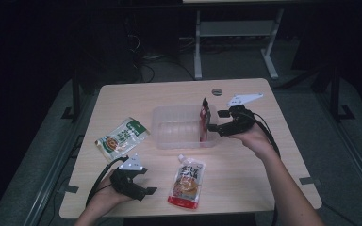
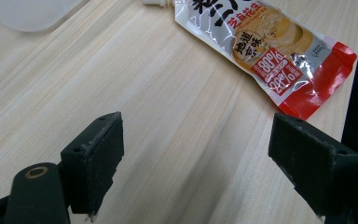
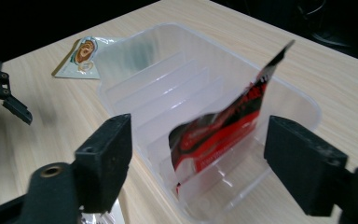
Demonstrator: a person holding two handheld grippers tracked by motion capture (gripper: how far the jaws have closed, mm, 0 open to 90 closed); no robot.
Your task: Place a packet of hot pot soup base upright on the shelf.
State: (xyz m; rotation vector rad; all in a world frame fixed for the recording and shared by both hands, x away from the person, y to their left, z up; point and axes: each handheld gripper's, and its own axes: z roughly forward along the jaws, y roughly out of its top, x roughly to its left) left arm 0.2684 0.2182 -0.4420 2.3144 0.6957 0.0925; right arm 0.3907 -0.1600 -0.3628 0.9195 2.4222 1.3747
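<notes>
High view first: the right gripper (image 1: pixel 210 127) hangs at the right end of the clear plastic tub (image 1: pixel 169 128), and the red-and-black pouch (image 1: pixel 204 118) stands on edge inside that end, right at the jaw tips. Near the front edge, the left gripper (image 1: pixel 150 192) rests low on the table (image 1: pixel 245 174), with the spouted silver-and-red pouch (image 1: pixel 187 182) just to its right and a green-and-white packet (image 1: pixel 121 137) further back on the left.

Left gripper view — jaws spread wide, nothing between them but bare wood; the spouted pouch (image 2: pixel 265 51) lies ahead, beyond the tips.

Right gripper view — jaws wide apart, gripping nothing; the red-and-black pouch (image 3: pixel 223 130) stands tilted in the tub (image 3: pixel 168 79) between and just beyond them, touching neither pad.
</notes>
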